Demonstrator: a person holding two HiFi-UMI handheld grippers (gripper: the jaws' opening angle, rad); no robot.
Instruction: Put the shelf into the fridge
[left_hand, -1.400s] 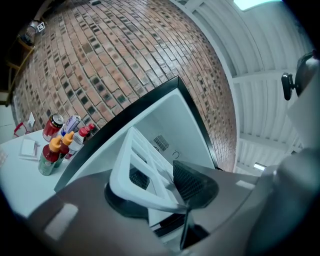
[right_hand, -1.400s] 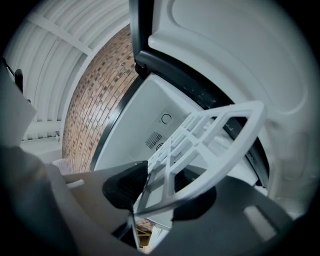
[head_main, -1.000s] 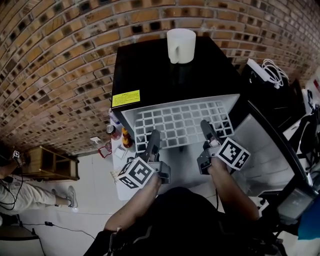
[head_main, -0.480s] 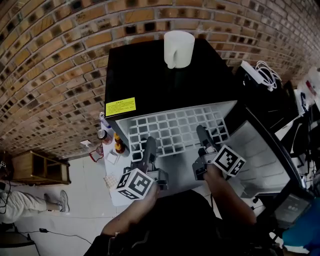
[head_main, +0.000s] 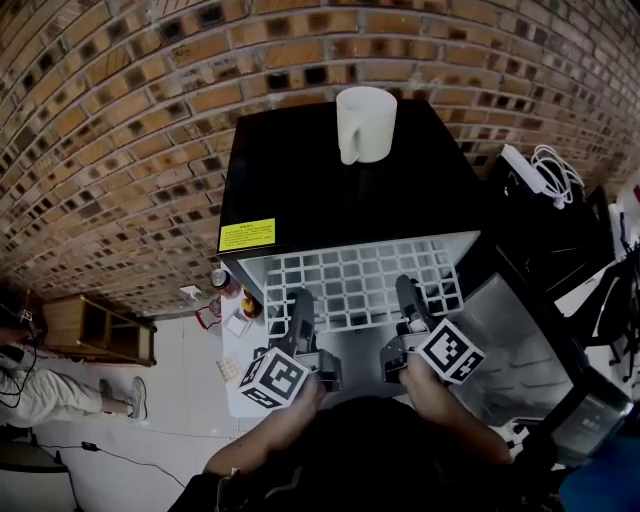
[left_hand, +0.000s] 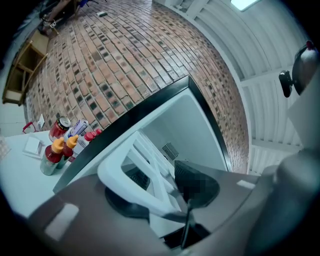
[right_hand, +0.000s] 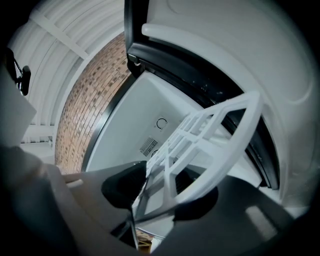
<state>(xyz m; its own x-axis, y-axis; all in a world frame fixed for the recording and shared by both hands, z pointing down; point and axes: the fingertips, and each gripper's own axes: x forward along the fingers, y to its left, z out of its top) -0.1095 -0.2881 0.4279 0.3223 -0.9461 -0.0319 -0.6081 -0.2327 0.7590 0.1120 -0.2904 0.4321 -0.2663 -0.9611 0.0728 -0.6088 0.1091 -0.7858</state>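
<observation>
Scene: I look down on a black fridge (head_main: 330, 190) set against a brick wall (head_main: 110, 130), its door (head_main: 505, 325) swung open on my right.
Shelf: the white grid shelf (left_hand: 121, 180) lies flat, partway into the fridge's open front. Its back part is under the black top and its front rim juts out towards me.
Left tool: my left tool (head_main: 303, 298) points level at the fridge and is clamped on the shelf's front rim near the left corner, with a pad on either face of the rim.
Right tool: my right tool (head_main: 406, 290) also points level, on the front rim nearer the right corner. Its jaws have just been opening a little. The rim sits between them with both pads against it, so I hold the shelf on this side as well.
Fridge interior: pale walls, with a small vent grille (right_hand: 149, 146) and a round mark (right_hand: 161, 123) on the back wall, seen past the shelf.
On top: a white mug (head_main: 365, 122) stands upright near the back edge, and a yellow sticker (head_main: 247, 235) sits at the front left corner.
Left of the fridge: sauce bottles (left_hand: 57, 150) and a can (left_hand: 60, 125) crowd a white worktop (left_hand: 20, 180) just beside it.
Right of the fridge: a white power strip (head_main: 528, 160) with a coiled cable.
Far left: a low wooden rack (head_main: 95, 330) stands on the floor. At the frame's edge is a seated person's shoe (head_main: 135, 395).
</observation>
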